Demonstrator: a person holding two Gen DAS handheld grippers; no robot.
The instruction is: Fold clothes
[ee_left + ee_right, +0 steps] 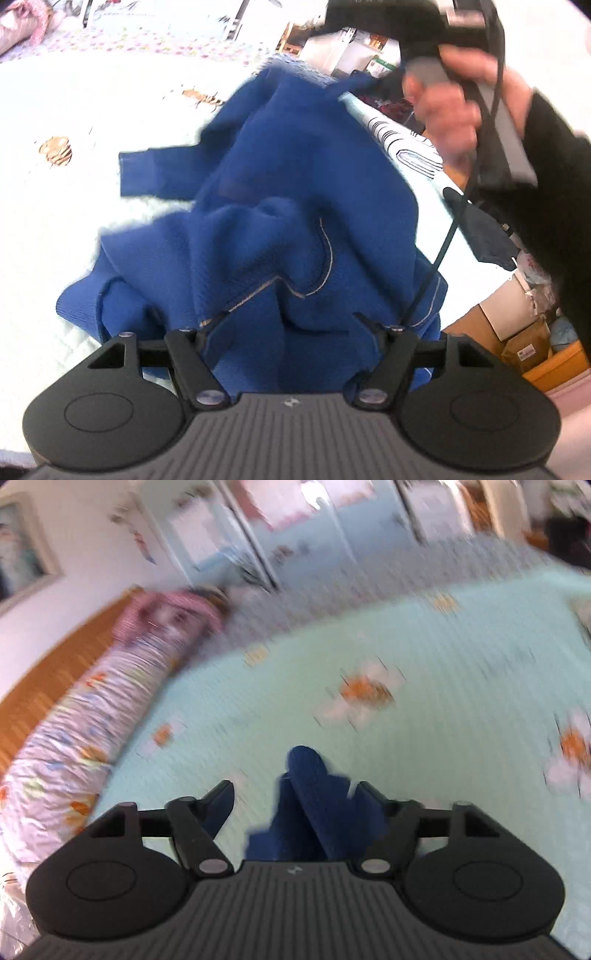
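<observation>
Left wrist view: the blue knit garment (280,206) lies crumpled on the pale quilted bedspread (48,229), a sleeve splayed left. The left gripper (290,317) stands spread over bunched cloth, pinching nothing. The right gripper (295,797) is spread too; a blue fold lies between its fingers, ungripped. Judgement: flatten the soft, ribbed, slack fabric before folding; seize hem edges, not bunches

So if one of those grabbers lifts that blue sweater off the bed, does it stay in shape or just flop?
Probably flops. The blue sweater already lies bunched in soft folds on the bed, so it likely sags and stretches from whatever point is pinched. Its knit looks thick, so it is probably a bit weighty and not slippery; a sleeve would likely dangle.
</observation>
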